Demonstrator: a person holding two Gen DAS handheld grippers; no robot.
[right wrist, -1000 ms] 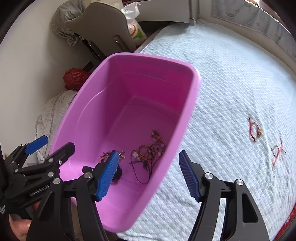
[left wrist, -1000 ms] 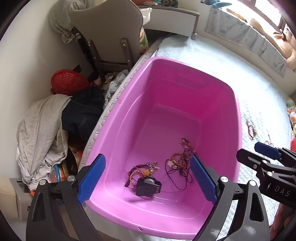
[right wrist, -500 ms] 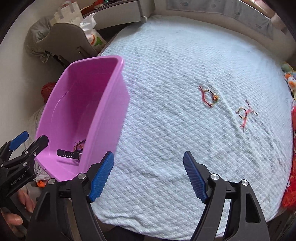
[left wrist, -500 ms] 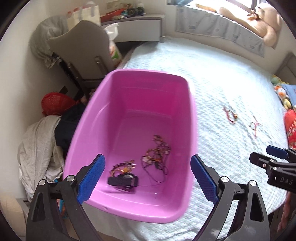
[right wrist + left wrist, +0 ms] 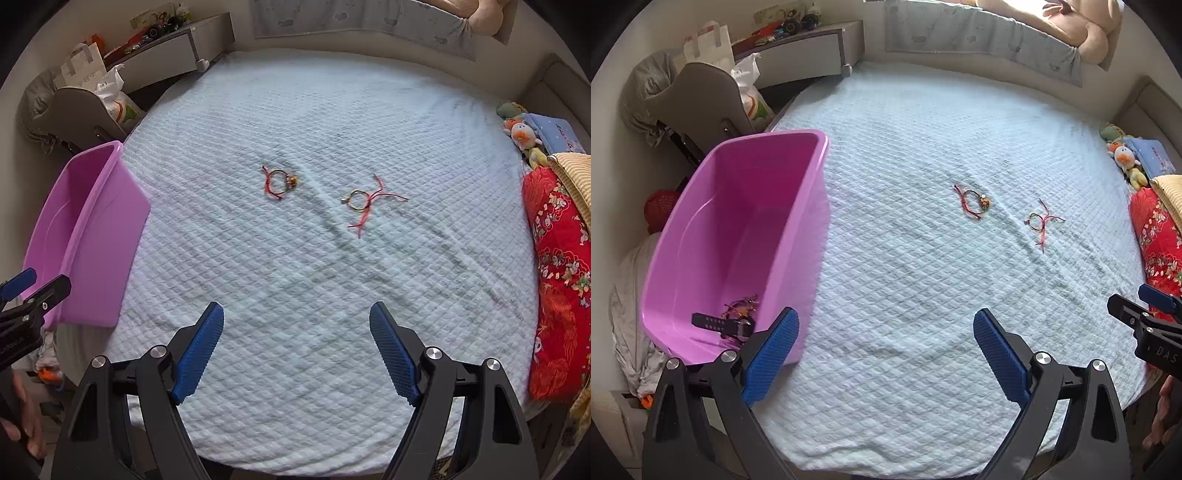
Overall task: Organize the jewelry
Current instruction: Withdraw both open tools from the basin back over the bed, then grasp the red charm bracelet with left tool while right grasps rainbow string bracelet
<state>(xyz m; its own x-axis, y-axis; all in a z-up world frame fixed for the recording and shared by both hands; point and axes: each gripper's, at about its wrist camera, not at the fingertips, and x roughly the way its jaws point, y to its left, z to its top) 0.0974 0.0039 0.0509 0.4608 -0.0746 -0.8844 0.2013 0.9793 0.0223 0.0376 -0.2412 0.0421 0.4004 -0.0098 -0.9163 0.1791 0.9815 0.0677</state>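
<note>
Both views swung off pink bin (image 5: 738, 236); right claw (image 5: 295, 343) opening, left claw (image 5: 886, 354) released — both empty. Bracelets (image 5: 280, 181) light, limp — pinch the cord.

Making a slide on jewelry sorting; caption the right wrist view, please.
Open right claw above a quilted bed, two red cord bracelets ahead, pink bin at left.

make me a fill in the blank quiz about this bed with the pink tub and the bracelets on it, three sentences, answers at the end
1. The number of string bracelets lying loose on the light blue bedspread is ____.
2. The black watch lies inside the ____ tub.
3. Between the blue pads of the left gripper, the thing held is ____.

Missing words: two; pink; nothing
</note>
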